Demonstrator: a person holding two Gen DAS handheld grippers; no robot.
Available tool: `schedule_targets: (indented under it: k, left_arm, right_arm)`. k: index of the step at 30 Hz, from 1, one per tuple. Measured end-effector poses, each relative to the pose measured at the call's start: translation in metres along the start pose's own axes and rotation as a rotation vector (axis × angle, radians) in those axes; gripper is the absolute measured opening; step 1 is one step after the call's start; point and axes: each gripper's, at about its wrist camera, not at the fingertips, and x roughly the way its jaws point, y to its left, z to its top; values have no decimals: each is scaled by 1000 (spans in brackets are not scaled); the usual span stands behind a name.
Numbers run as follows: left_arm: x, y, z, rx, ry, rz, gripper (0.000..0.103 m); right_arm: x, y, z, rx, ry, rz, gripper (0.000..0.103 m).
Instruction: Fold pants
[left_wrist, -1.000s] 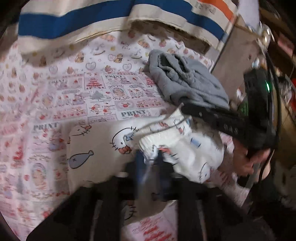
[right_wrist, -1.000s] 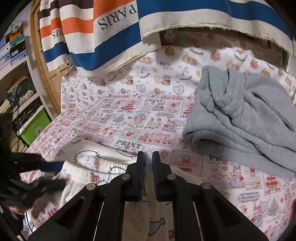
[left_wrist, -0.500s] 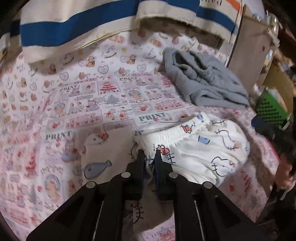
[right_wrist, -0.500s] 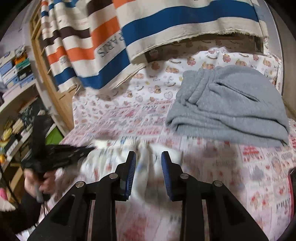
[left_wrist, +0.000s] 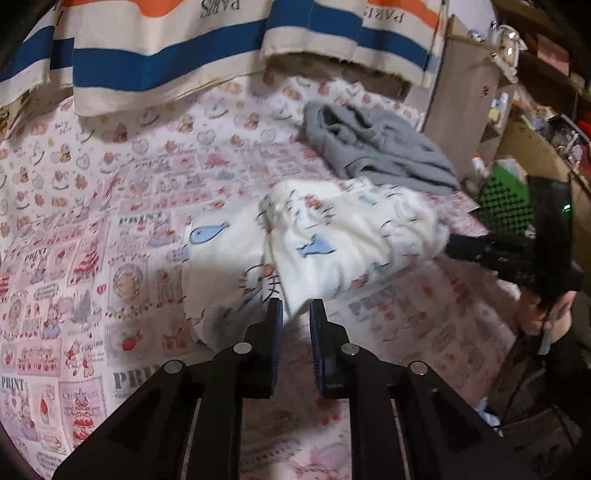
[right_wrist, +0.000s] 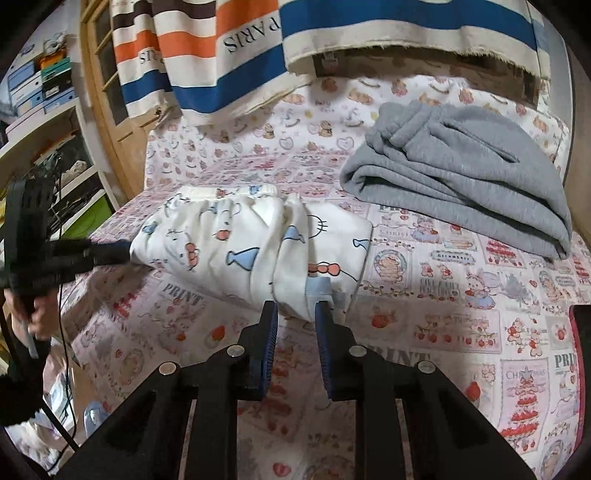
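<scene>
White cartoon-print pants (left_wrist: 332, 251) (right_wrist: 240, 251) lie folded in a bundle on the printed bed sheet (left_wrist: 92, 221). In the left wrist view my left gripper (left_wrist: 295, 321) has its jaws slightly apart, with a corner of the pants just at the tips and not pinched. It also shows in the right wrist view, where the left gripper (right_wrist: 118, 253) touches the pants' left end. My right gripper (right_wrist: 295, 321) is closing its jaws. The pants' near folded edge sits between its tips, and the pads do not press it. From the left wrist view, the right gripper (left_wrist: 465, 245) is at the pants' right end.
A folded grey garment (left_wrist: 380, 151) (right_wrist: 461, 184) lies behind the pants. A striped cloth (left_wrist: 166, 62) (right_wrist: 236, 74) hangs over the bed's far side. Shelves (right_wrist: 55, 122) stand past one bed edge, a green crate (left_wrist: 506, 206) and a cabinet (left_wrist: 461, 110) past the other.
Both grippers were shut on the pants a second ago. They have since let go and drawn back to the bundle's near edge. The pants now lie folded over.
</scene>
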Motion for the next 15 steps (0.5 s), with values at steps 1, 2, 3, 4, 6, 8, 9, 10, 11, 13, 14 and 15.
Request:
schedule_targets:
  k: [1, 2, 3, 4, 6, 8, 9, 10, 11, 13, 14, 15]
  left_arm:
    - [3, 2, 0, -10, 6, -2, 12]
    - [5, 3, 0, -16, 10, -7, 12]
    - [7, 3, 0, -15, 10, -4, 12]
    - [8, 3, 1, -10, 8, 1, 12]
    - [8, 1, 2, 0, 6, 6, 12]
    - [8, 0, 3, 3, 6, 7, 6]
    - [6, -1, 3, 9, 1, 7, 2]
    - [2, -2, 2, 16, -9, 11, 2]
    - [-3, -2, 3, 22, -24, 20, 2]
    - [-14, 1, 6, 11, -58, 40, 2]
    - [-18, 4, 7, -4, -67, 40, 2]
    - [-21, 7, 8, -16, -72, 38, 2]
  right_arm:
    - [3, 0, 0, -1, 2, -4, 22]
    - [6, -1, 1, 0, 5, -6, 22]
    - [9, -2, 1, 8, 10, -5, 22]
    - [11, -3, 2, 18, 14, 4, 22]
    - [12, -3, 4, 26, 12, 21, 14]
    - [11, -1, 5, 25, 13, 34, 5]
    - [9, 1, 5, 24, 5, 18, 2]
    - [6, 3, 5, 21, -6, -1, 2]
    - [2, 4, 5, 22, -25, -25, 1]
    - [-5, 4, 6, 36, -51, -50, 0]
    - [-8, 3, 6, 42, -58, -60, 0]
    - [-11, 2, 7, 51, -69, -70, 0]
